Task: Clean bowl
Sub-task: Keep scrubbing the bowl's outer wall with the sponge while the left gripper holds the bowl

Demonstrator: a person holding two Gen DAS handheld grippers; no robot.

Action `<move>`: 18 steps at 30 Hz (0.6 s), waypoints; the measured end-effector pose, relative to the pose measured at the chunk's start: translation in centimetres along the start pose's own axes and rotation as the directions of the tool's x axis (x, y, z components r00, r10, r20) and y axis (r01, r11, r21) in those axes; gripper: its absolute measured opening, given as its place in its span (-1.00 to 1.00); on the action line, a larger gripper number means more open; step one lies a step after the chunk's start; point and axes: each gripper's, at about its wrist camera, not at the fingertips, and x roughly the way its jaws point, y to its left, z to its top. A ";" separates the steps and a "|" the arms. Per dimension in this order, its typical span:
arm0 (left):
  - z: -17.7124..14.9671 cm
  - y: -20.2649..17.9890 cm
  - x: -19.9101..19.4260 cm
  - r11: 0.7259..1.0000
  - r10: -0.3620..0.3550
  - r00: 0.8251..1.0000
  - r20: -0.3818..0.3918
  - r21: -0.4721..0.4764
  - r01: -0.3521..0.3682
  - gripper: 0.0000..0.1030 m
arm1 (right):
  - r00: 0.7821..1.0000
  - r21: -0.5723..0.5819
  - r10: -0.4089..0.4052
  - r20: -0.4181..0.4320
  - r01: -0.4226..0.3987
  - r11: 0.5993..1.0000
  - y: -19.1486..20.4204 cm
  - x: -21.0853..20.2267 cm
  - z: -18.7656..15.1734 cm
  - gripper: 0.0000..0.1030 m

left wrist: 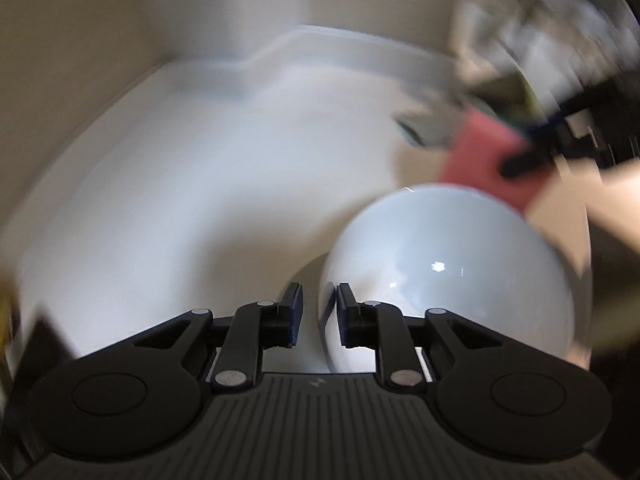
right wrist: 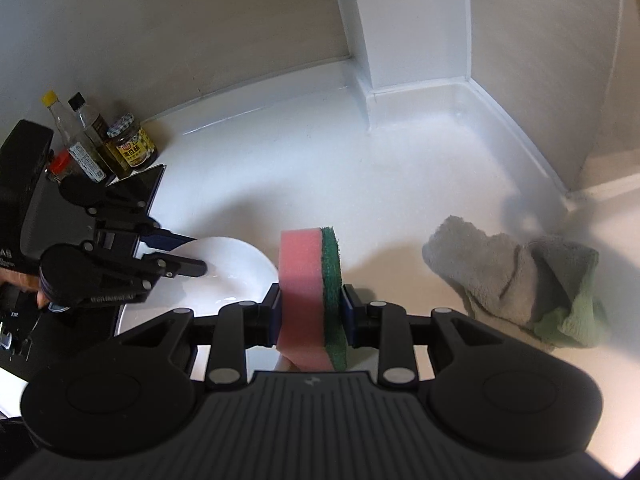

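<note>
1. Left claw [left wrist: 318, 316]: jaws part-open, straddling the near rim of the white bowl [left wrist: 448, 276]. A gap shows between the pads and the rim in the left wrist view, so no clamp is visible; that view is motion-blurred.
2. From the right wrist view, the left claw [right wrist: 192, 254] reaches over the bowl [right wrist: 236, 268] edge, one finger inside, one outside.
3. The bowl sits on the white worktop [right wrist: 360, 184], tilted with its opening toward the right claw.
4. Right claw [right wrist: 310, 312]: closed on the sponge [right wrist: 308, 292], pink foam on the left, green scrub layer on the right, held upright just beside the bowl.
5. Grey-green cloth [right wrist: 516, 276] lies crumpled on the worktop, well apart to the right.
6. Bottles and a jar [right wrist: 130, 146] stand at the back left against the wall.
</note>
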 end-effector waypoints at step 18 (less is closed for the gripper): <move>2.1 -1.1 1.9 0.992 0.061 0.997 -0.042 0.111 -0.056 -0.74 | 1.000 -0.093 -0.020 0.021 0.022 0.995 1.2 -0.3 0.1 -0.50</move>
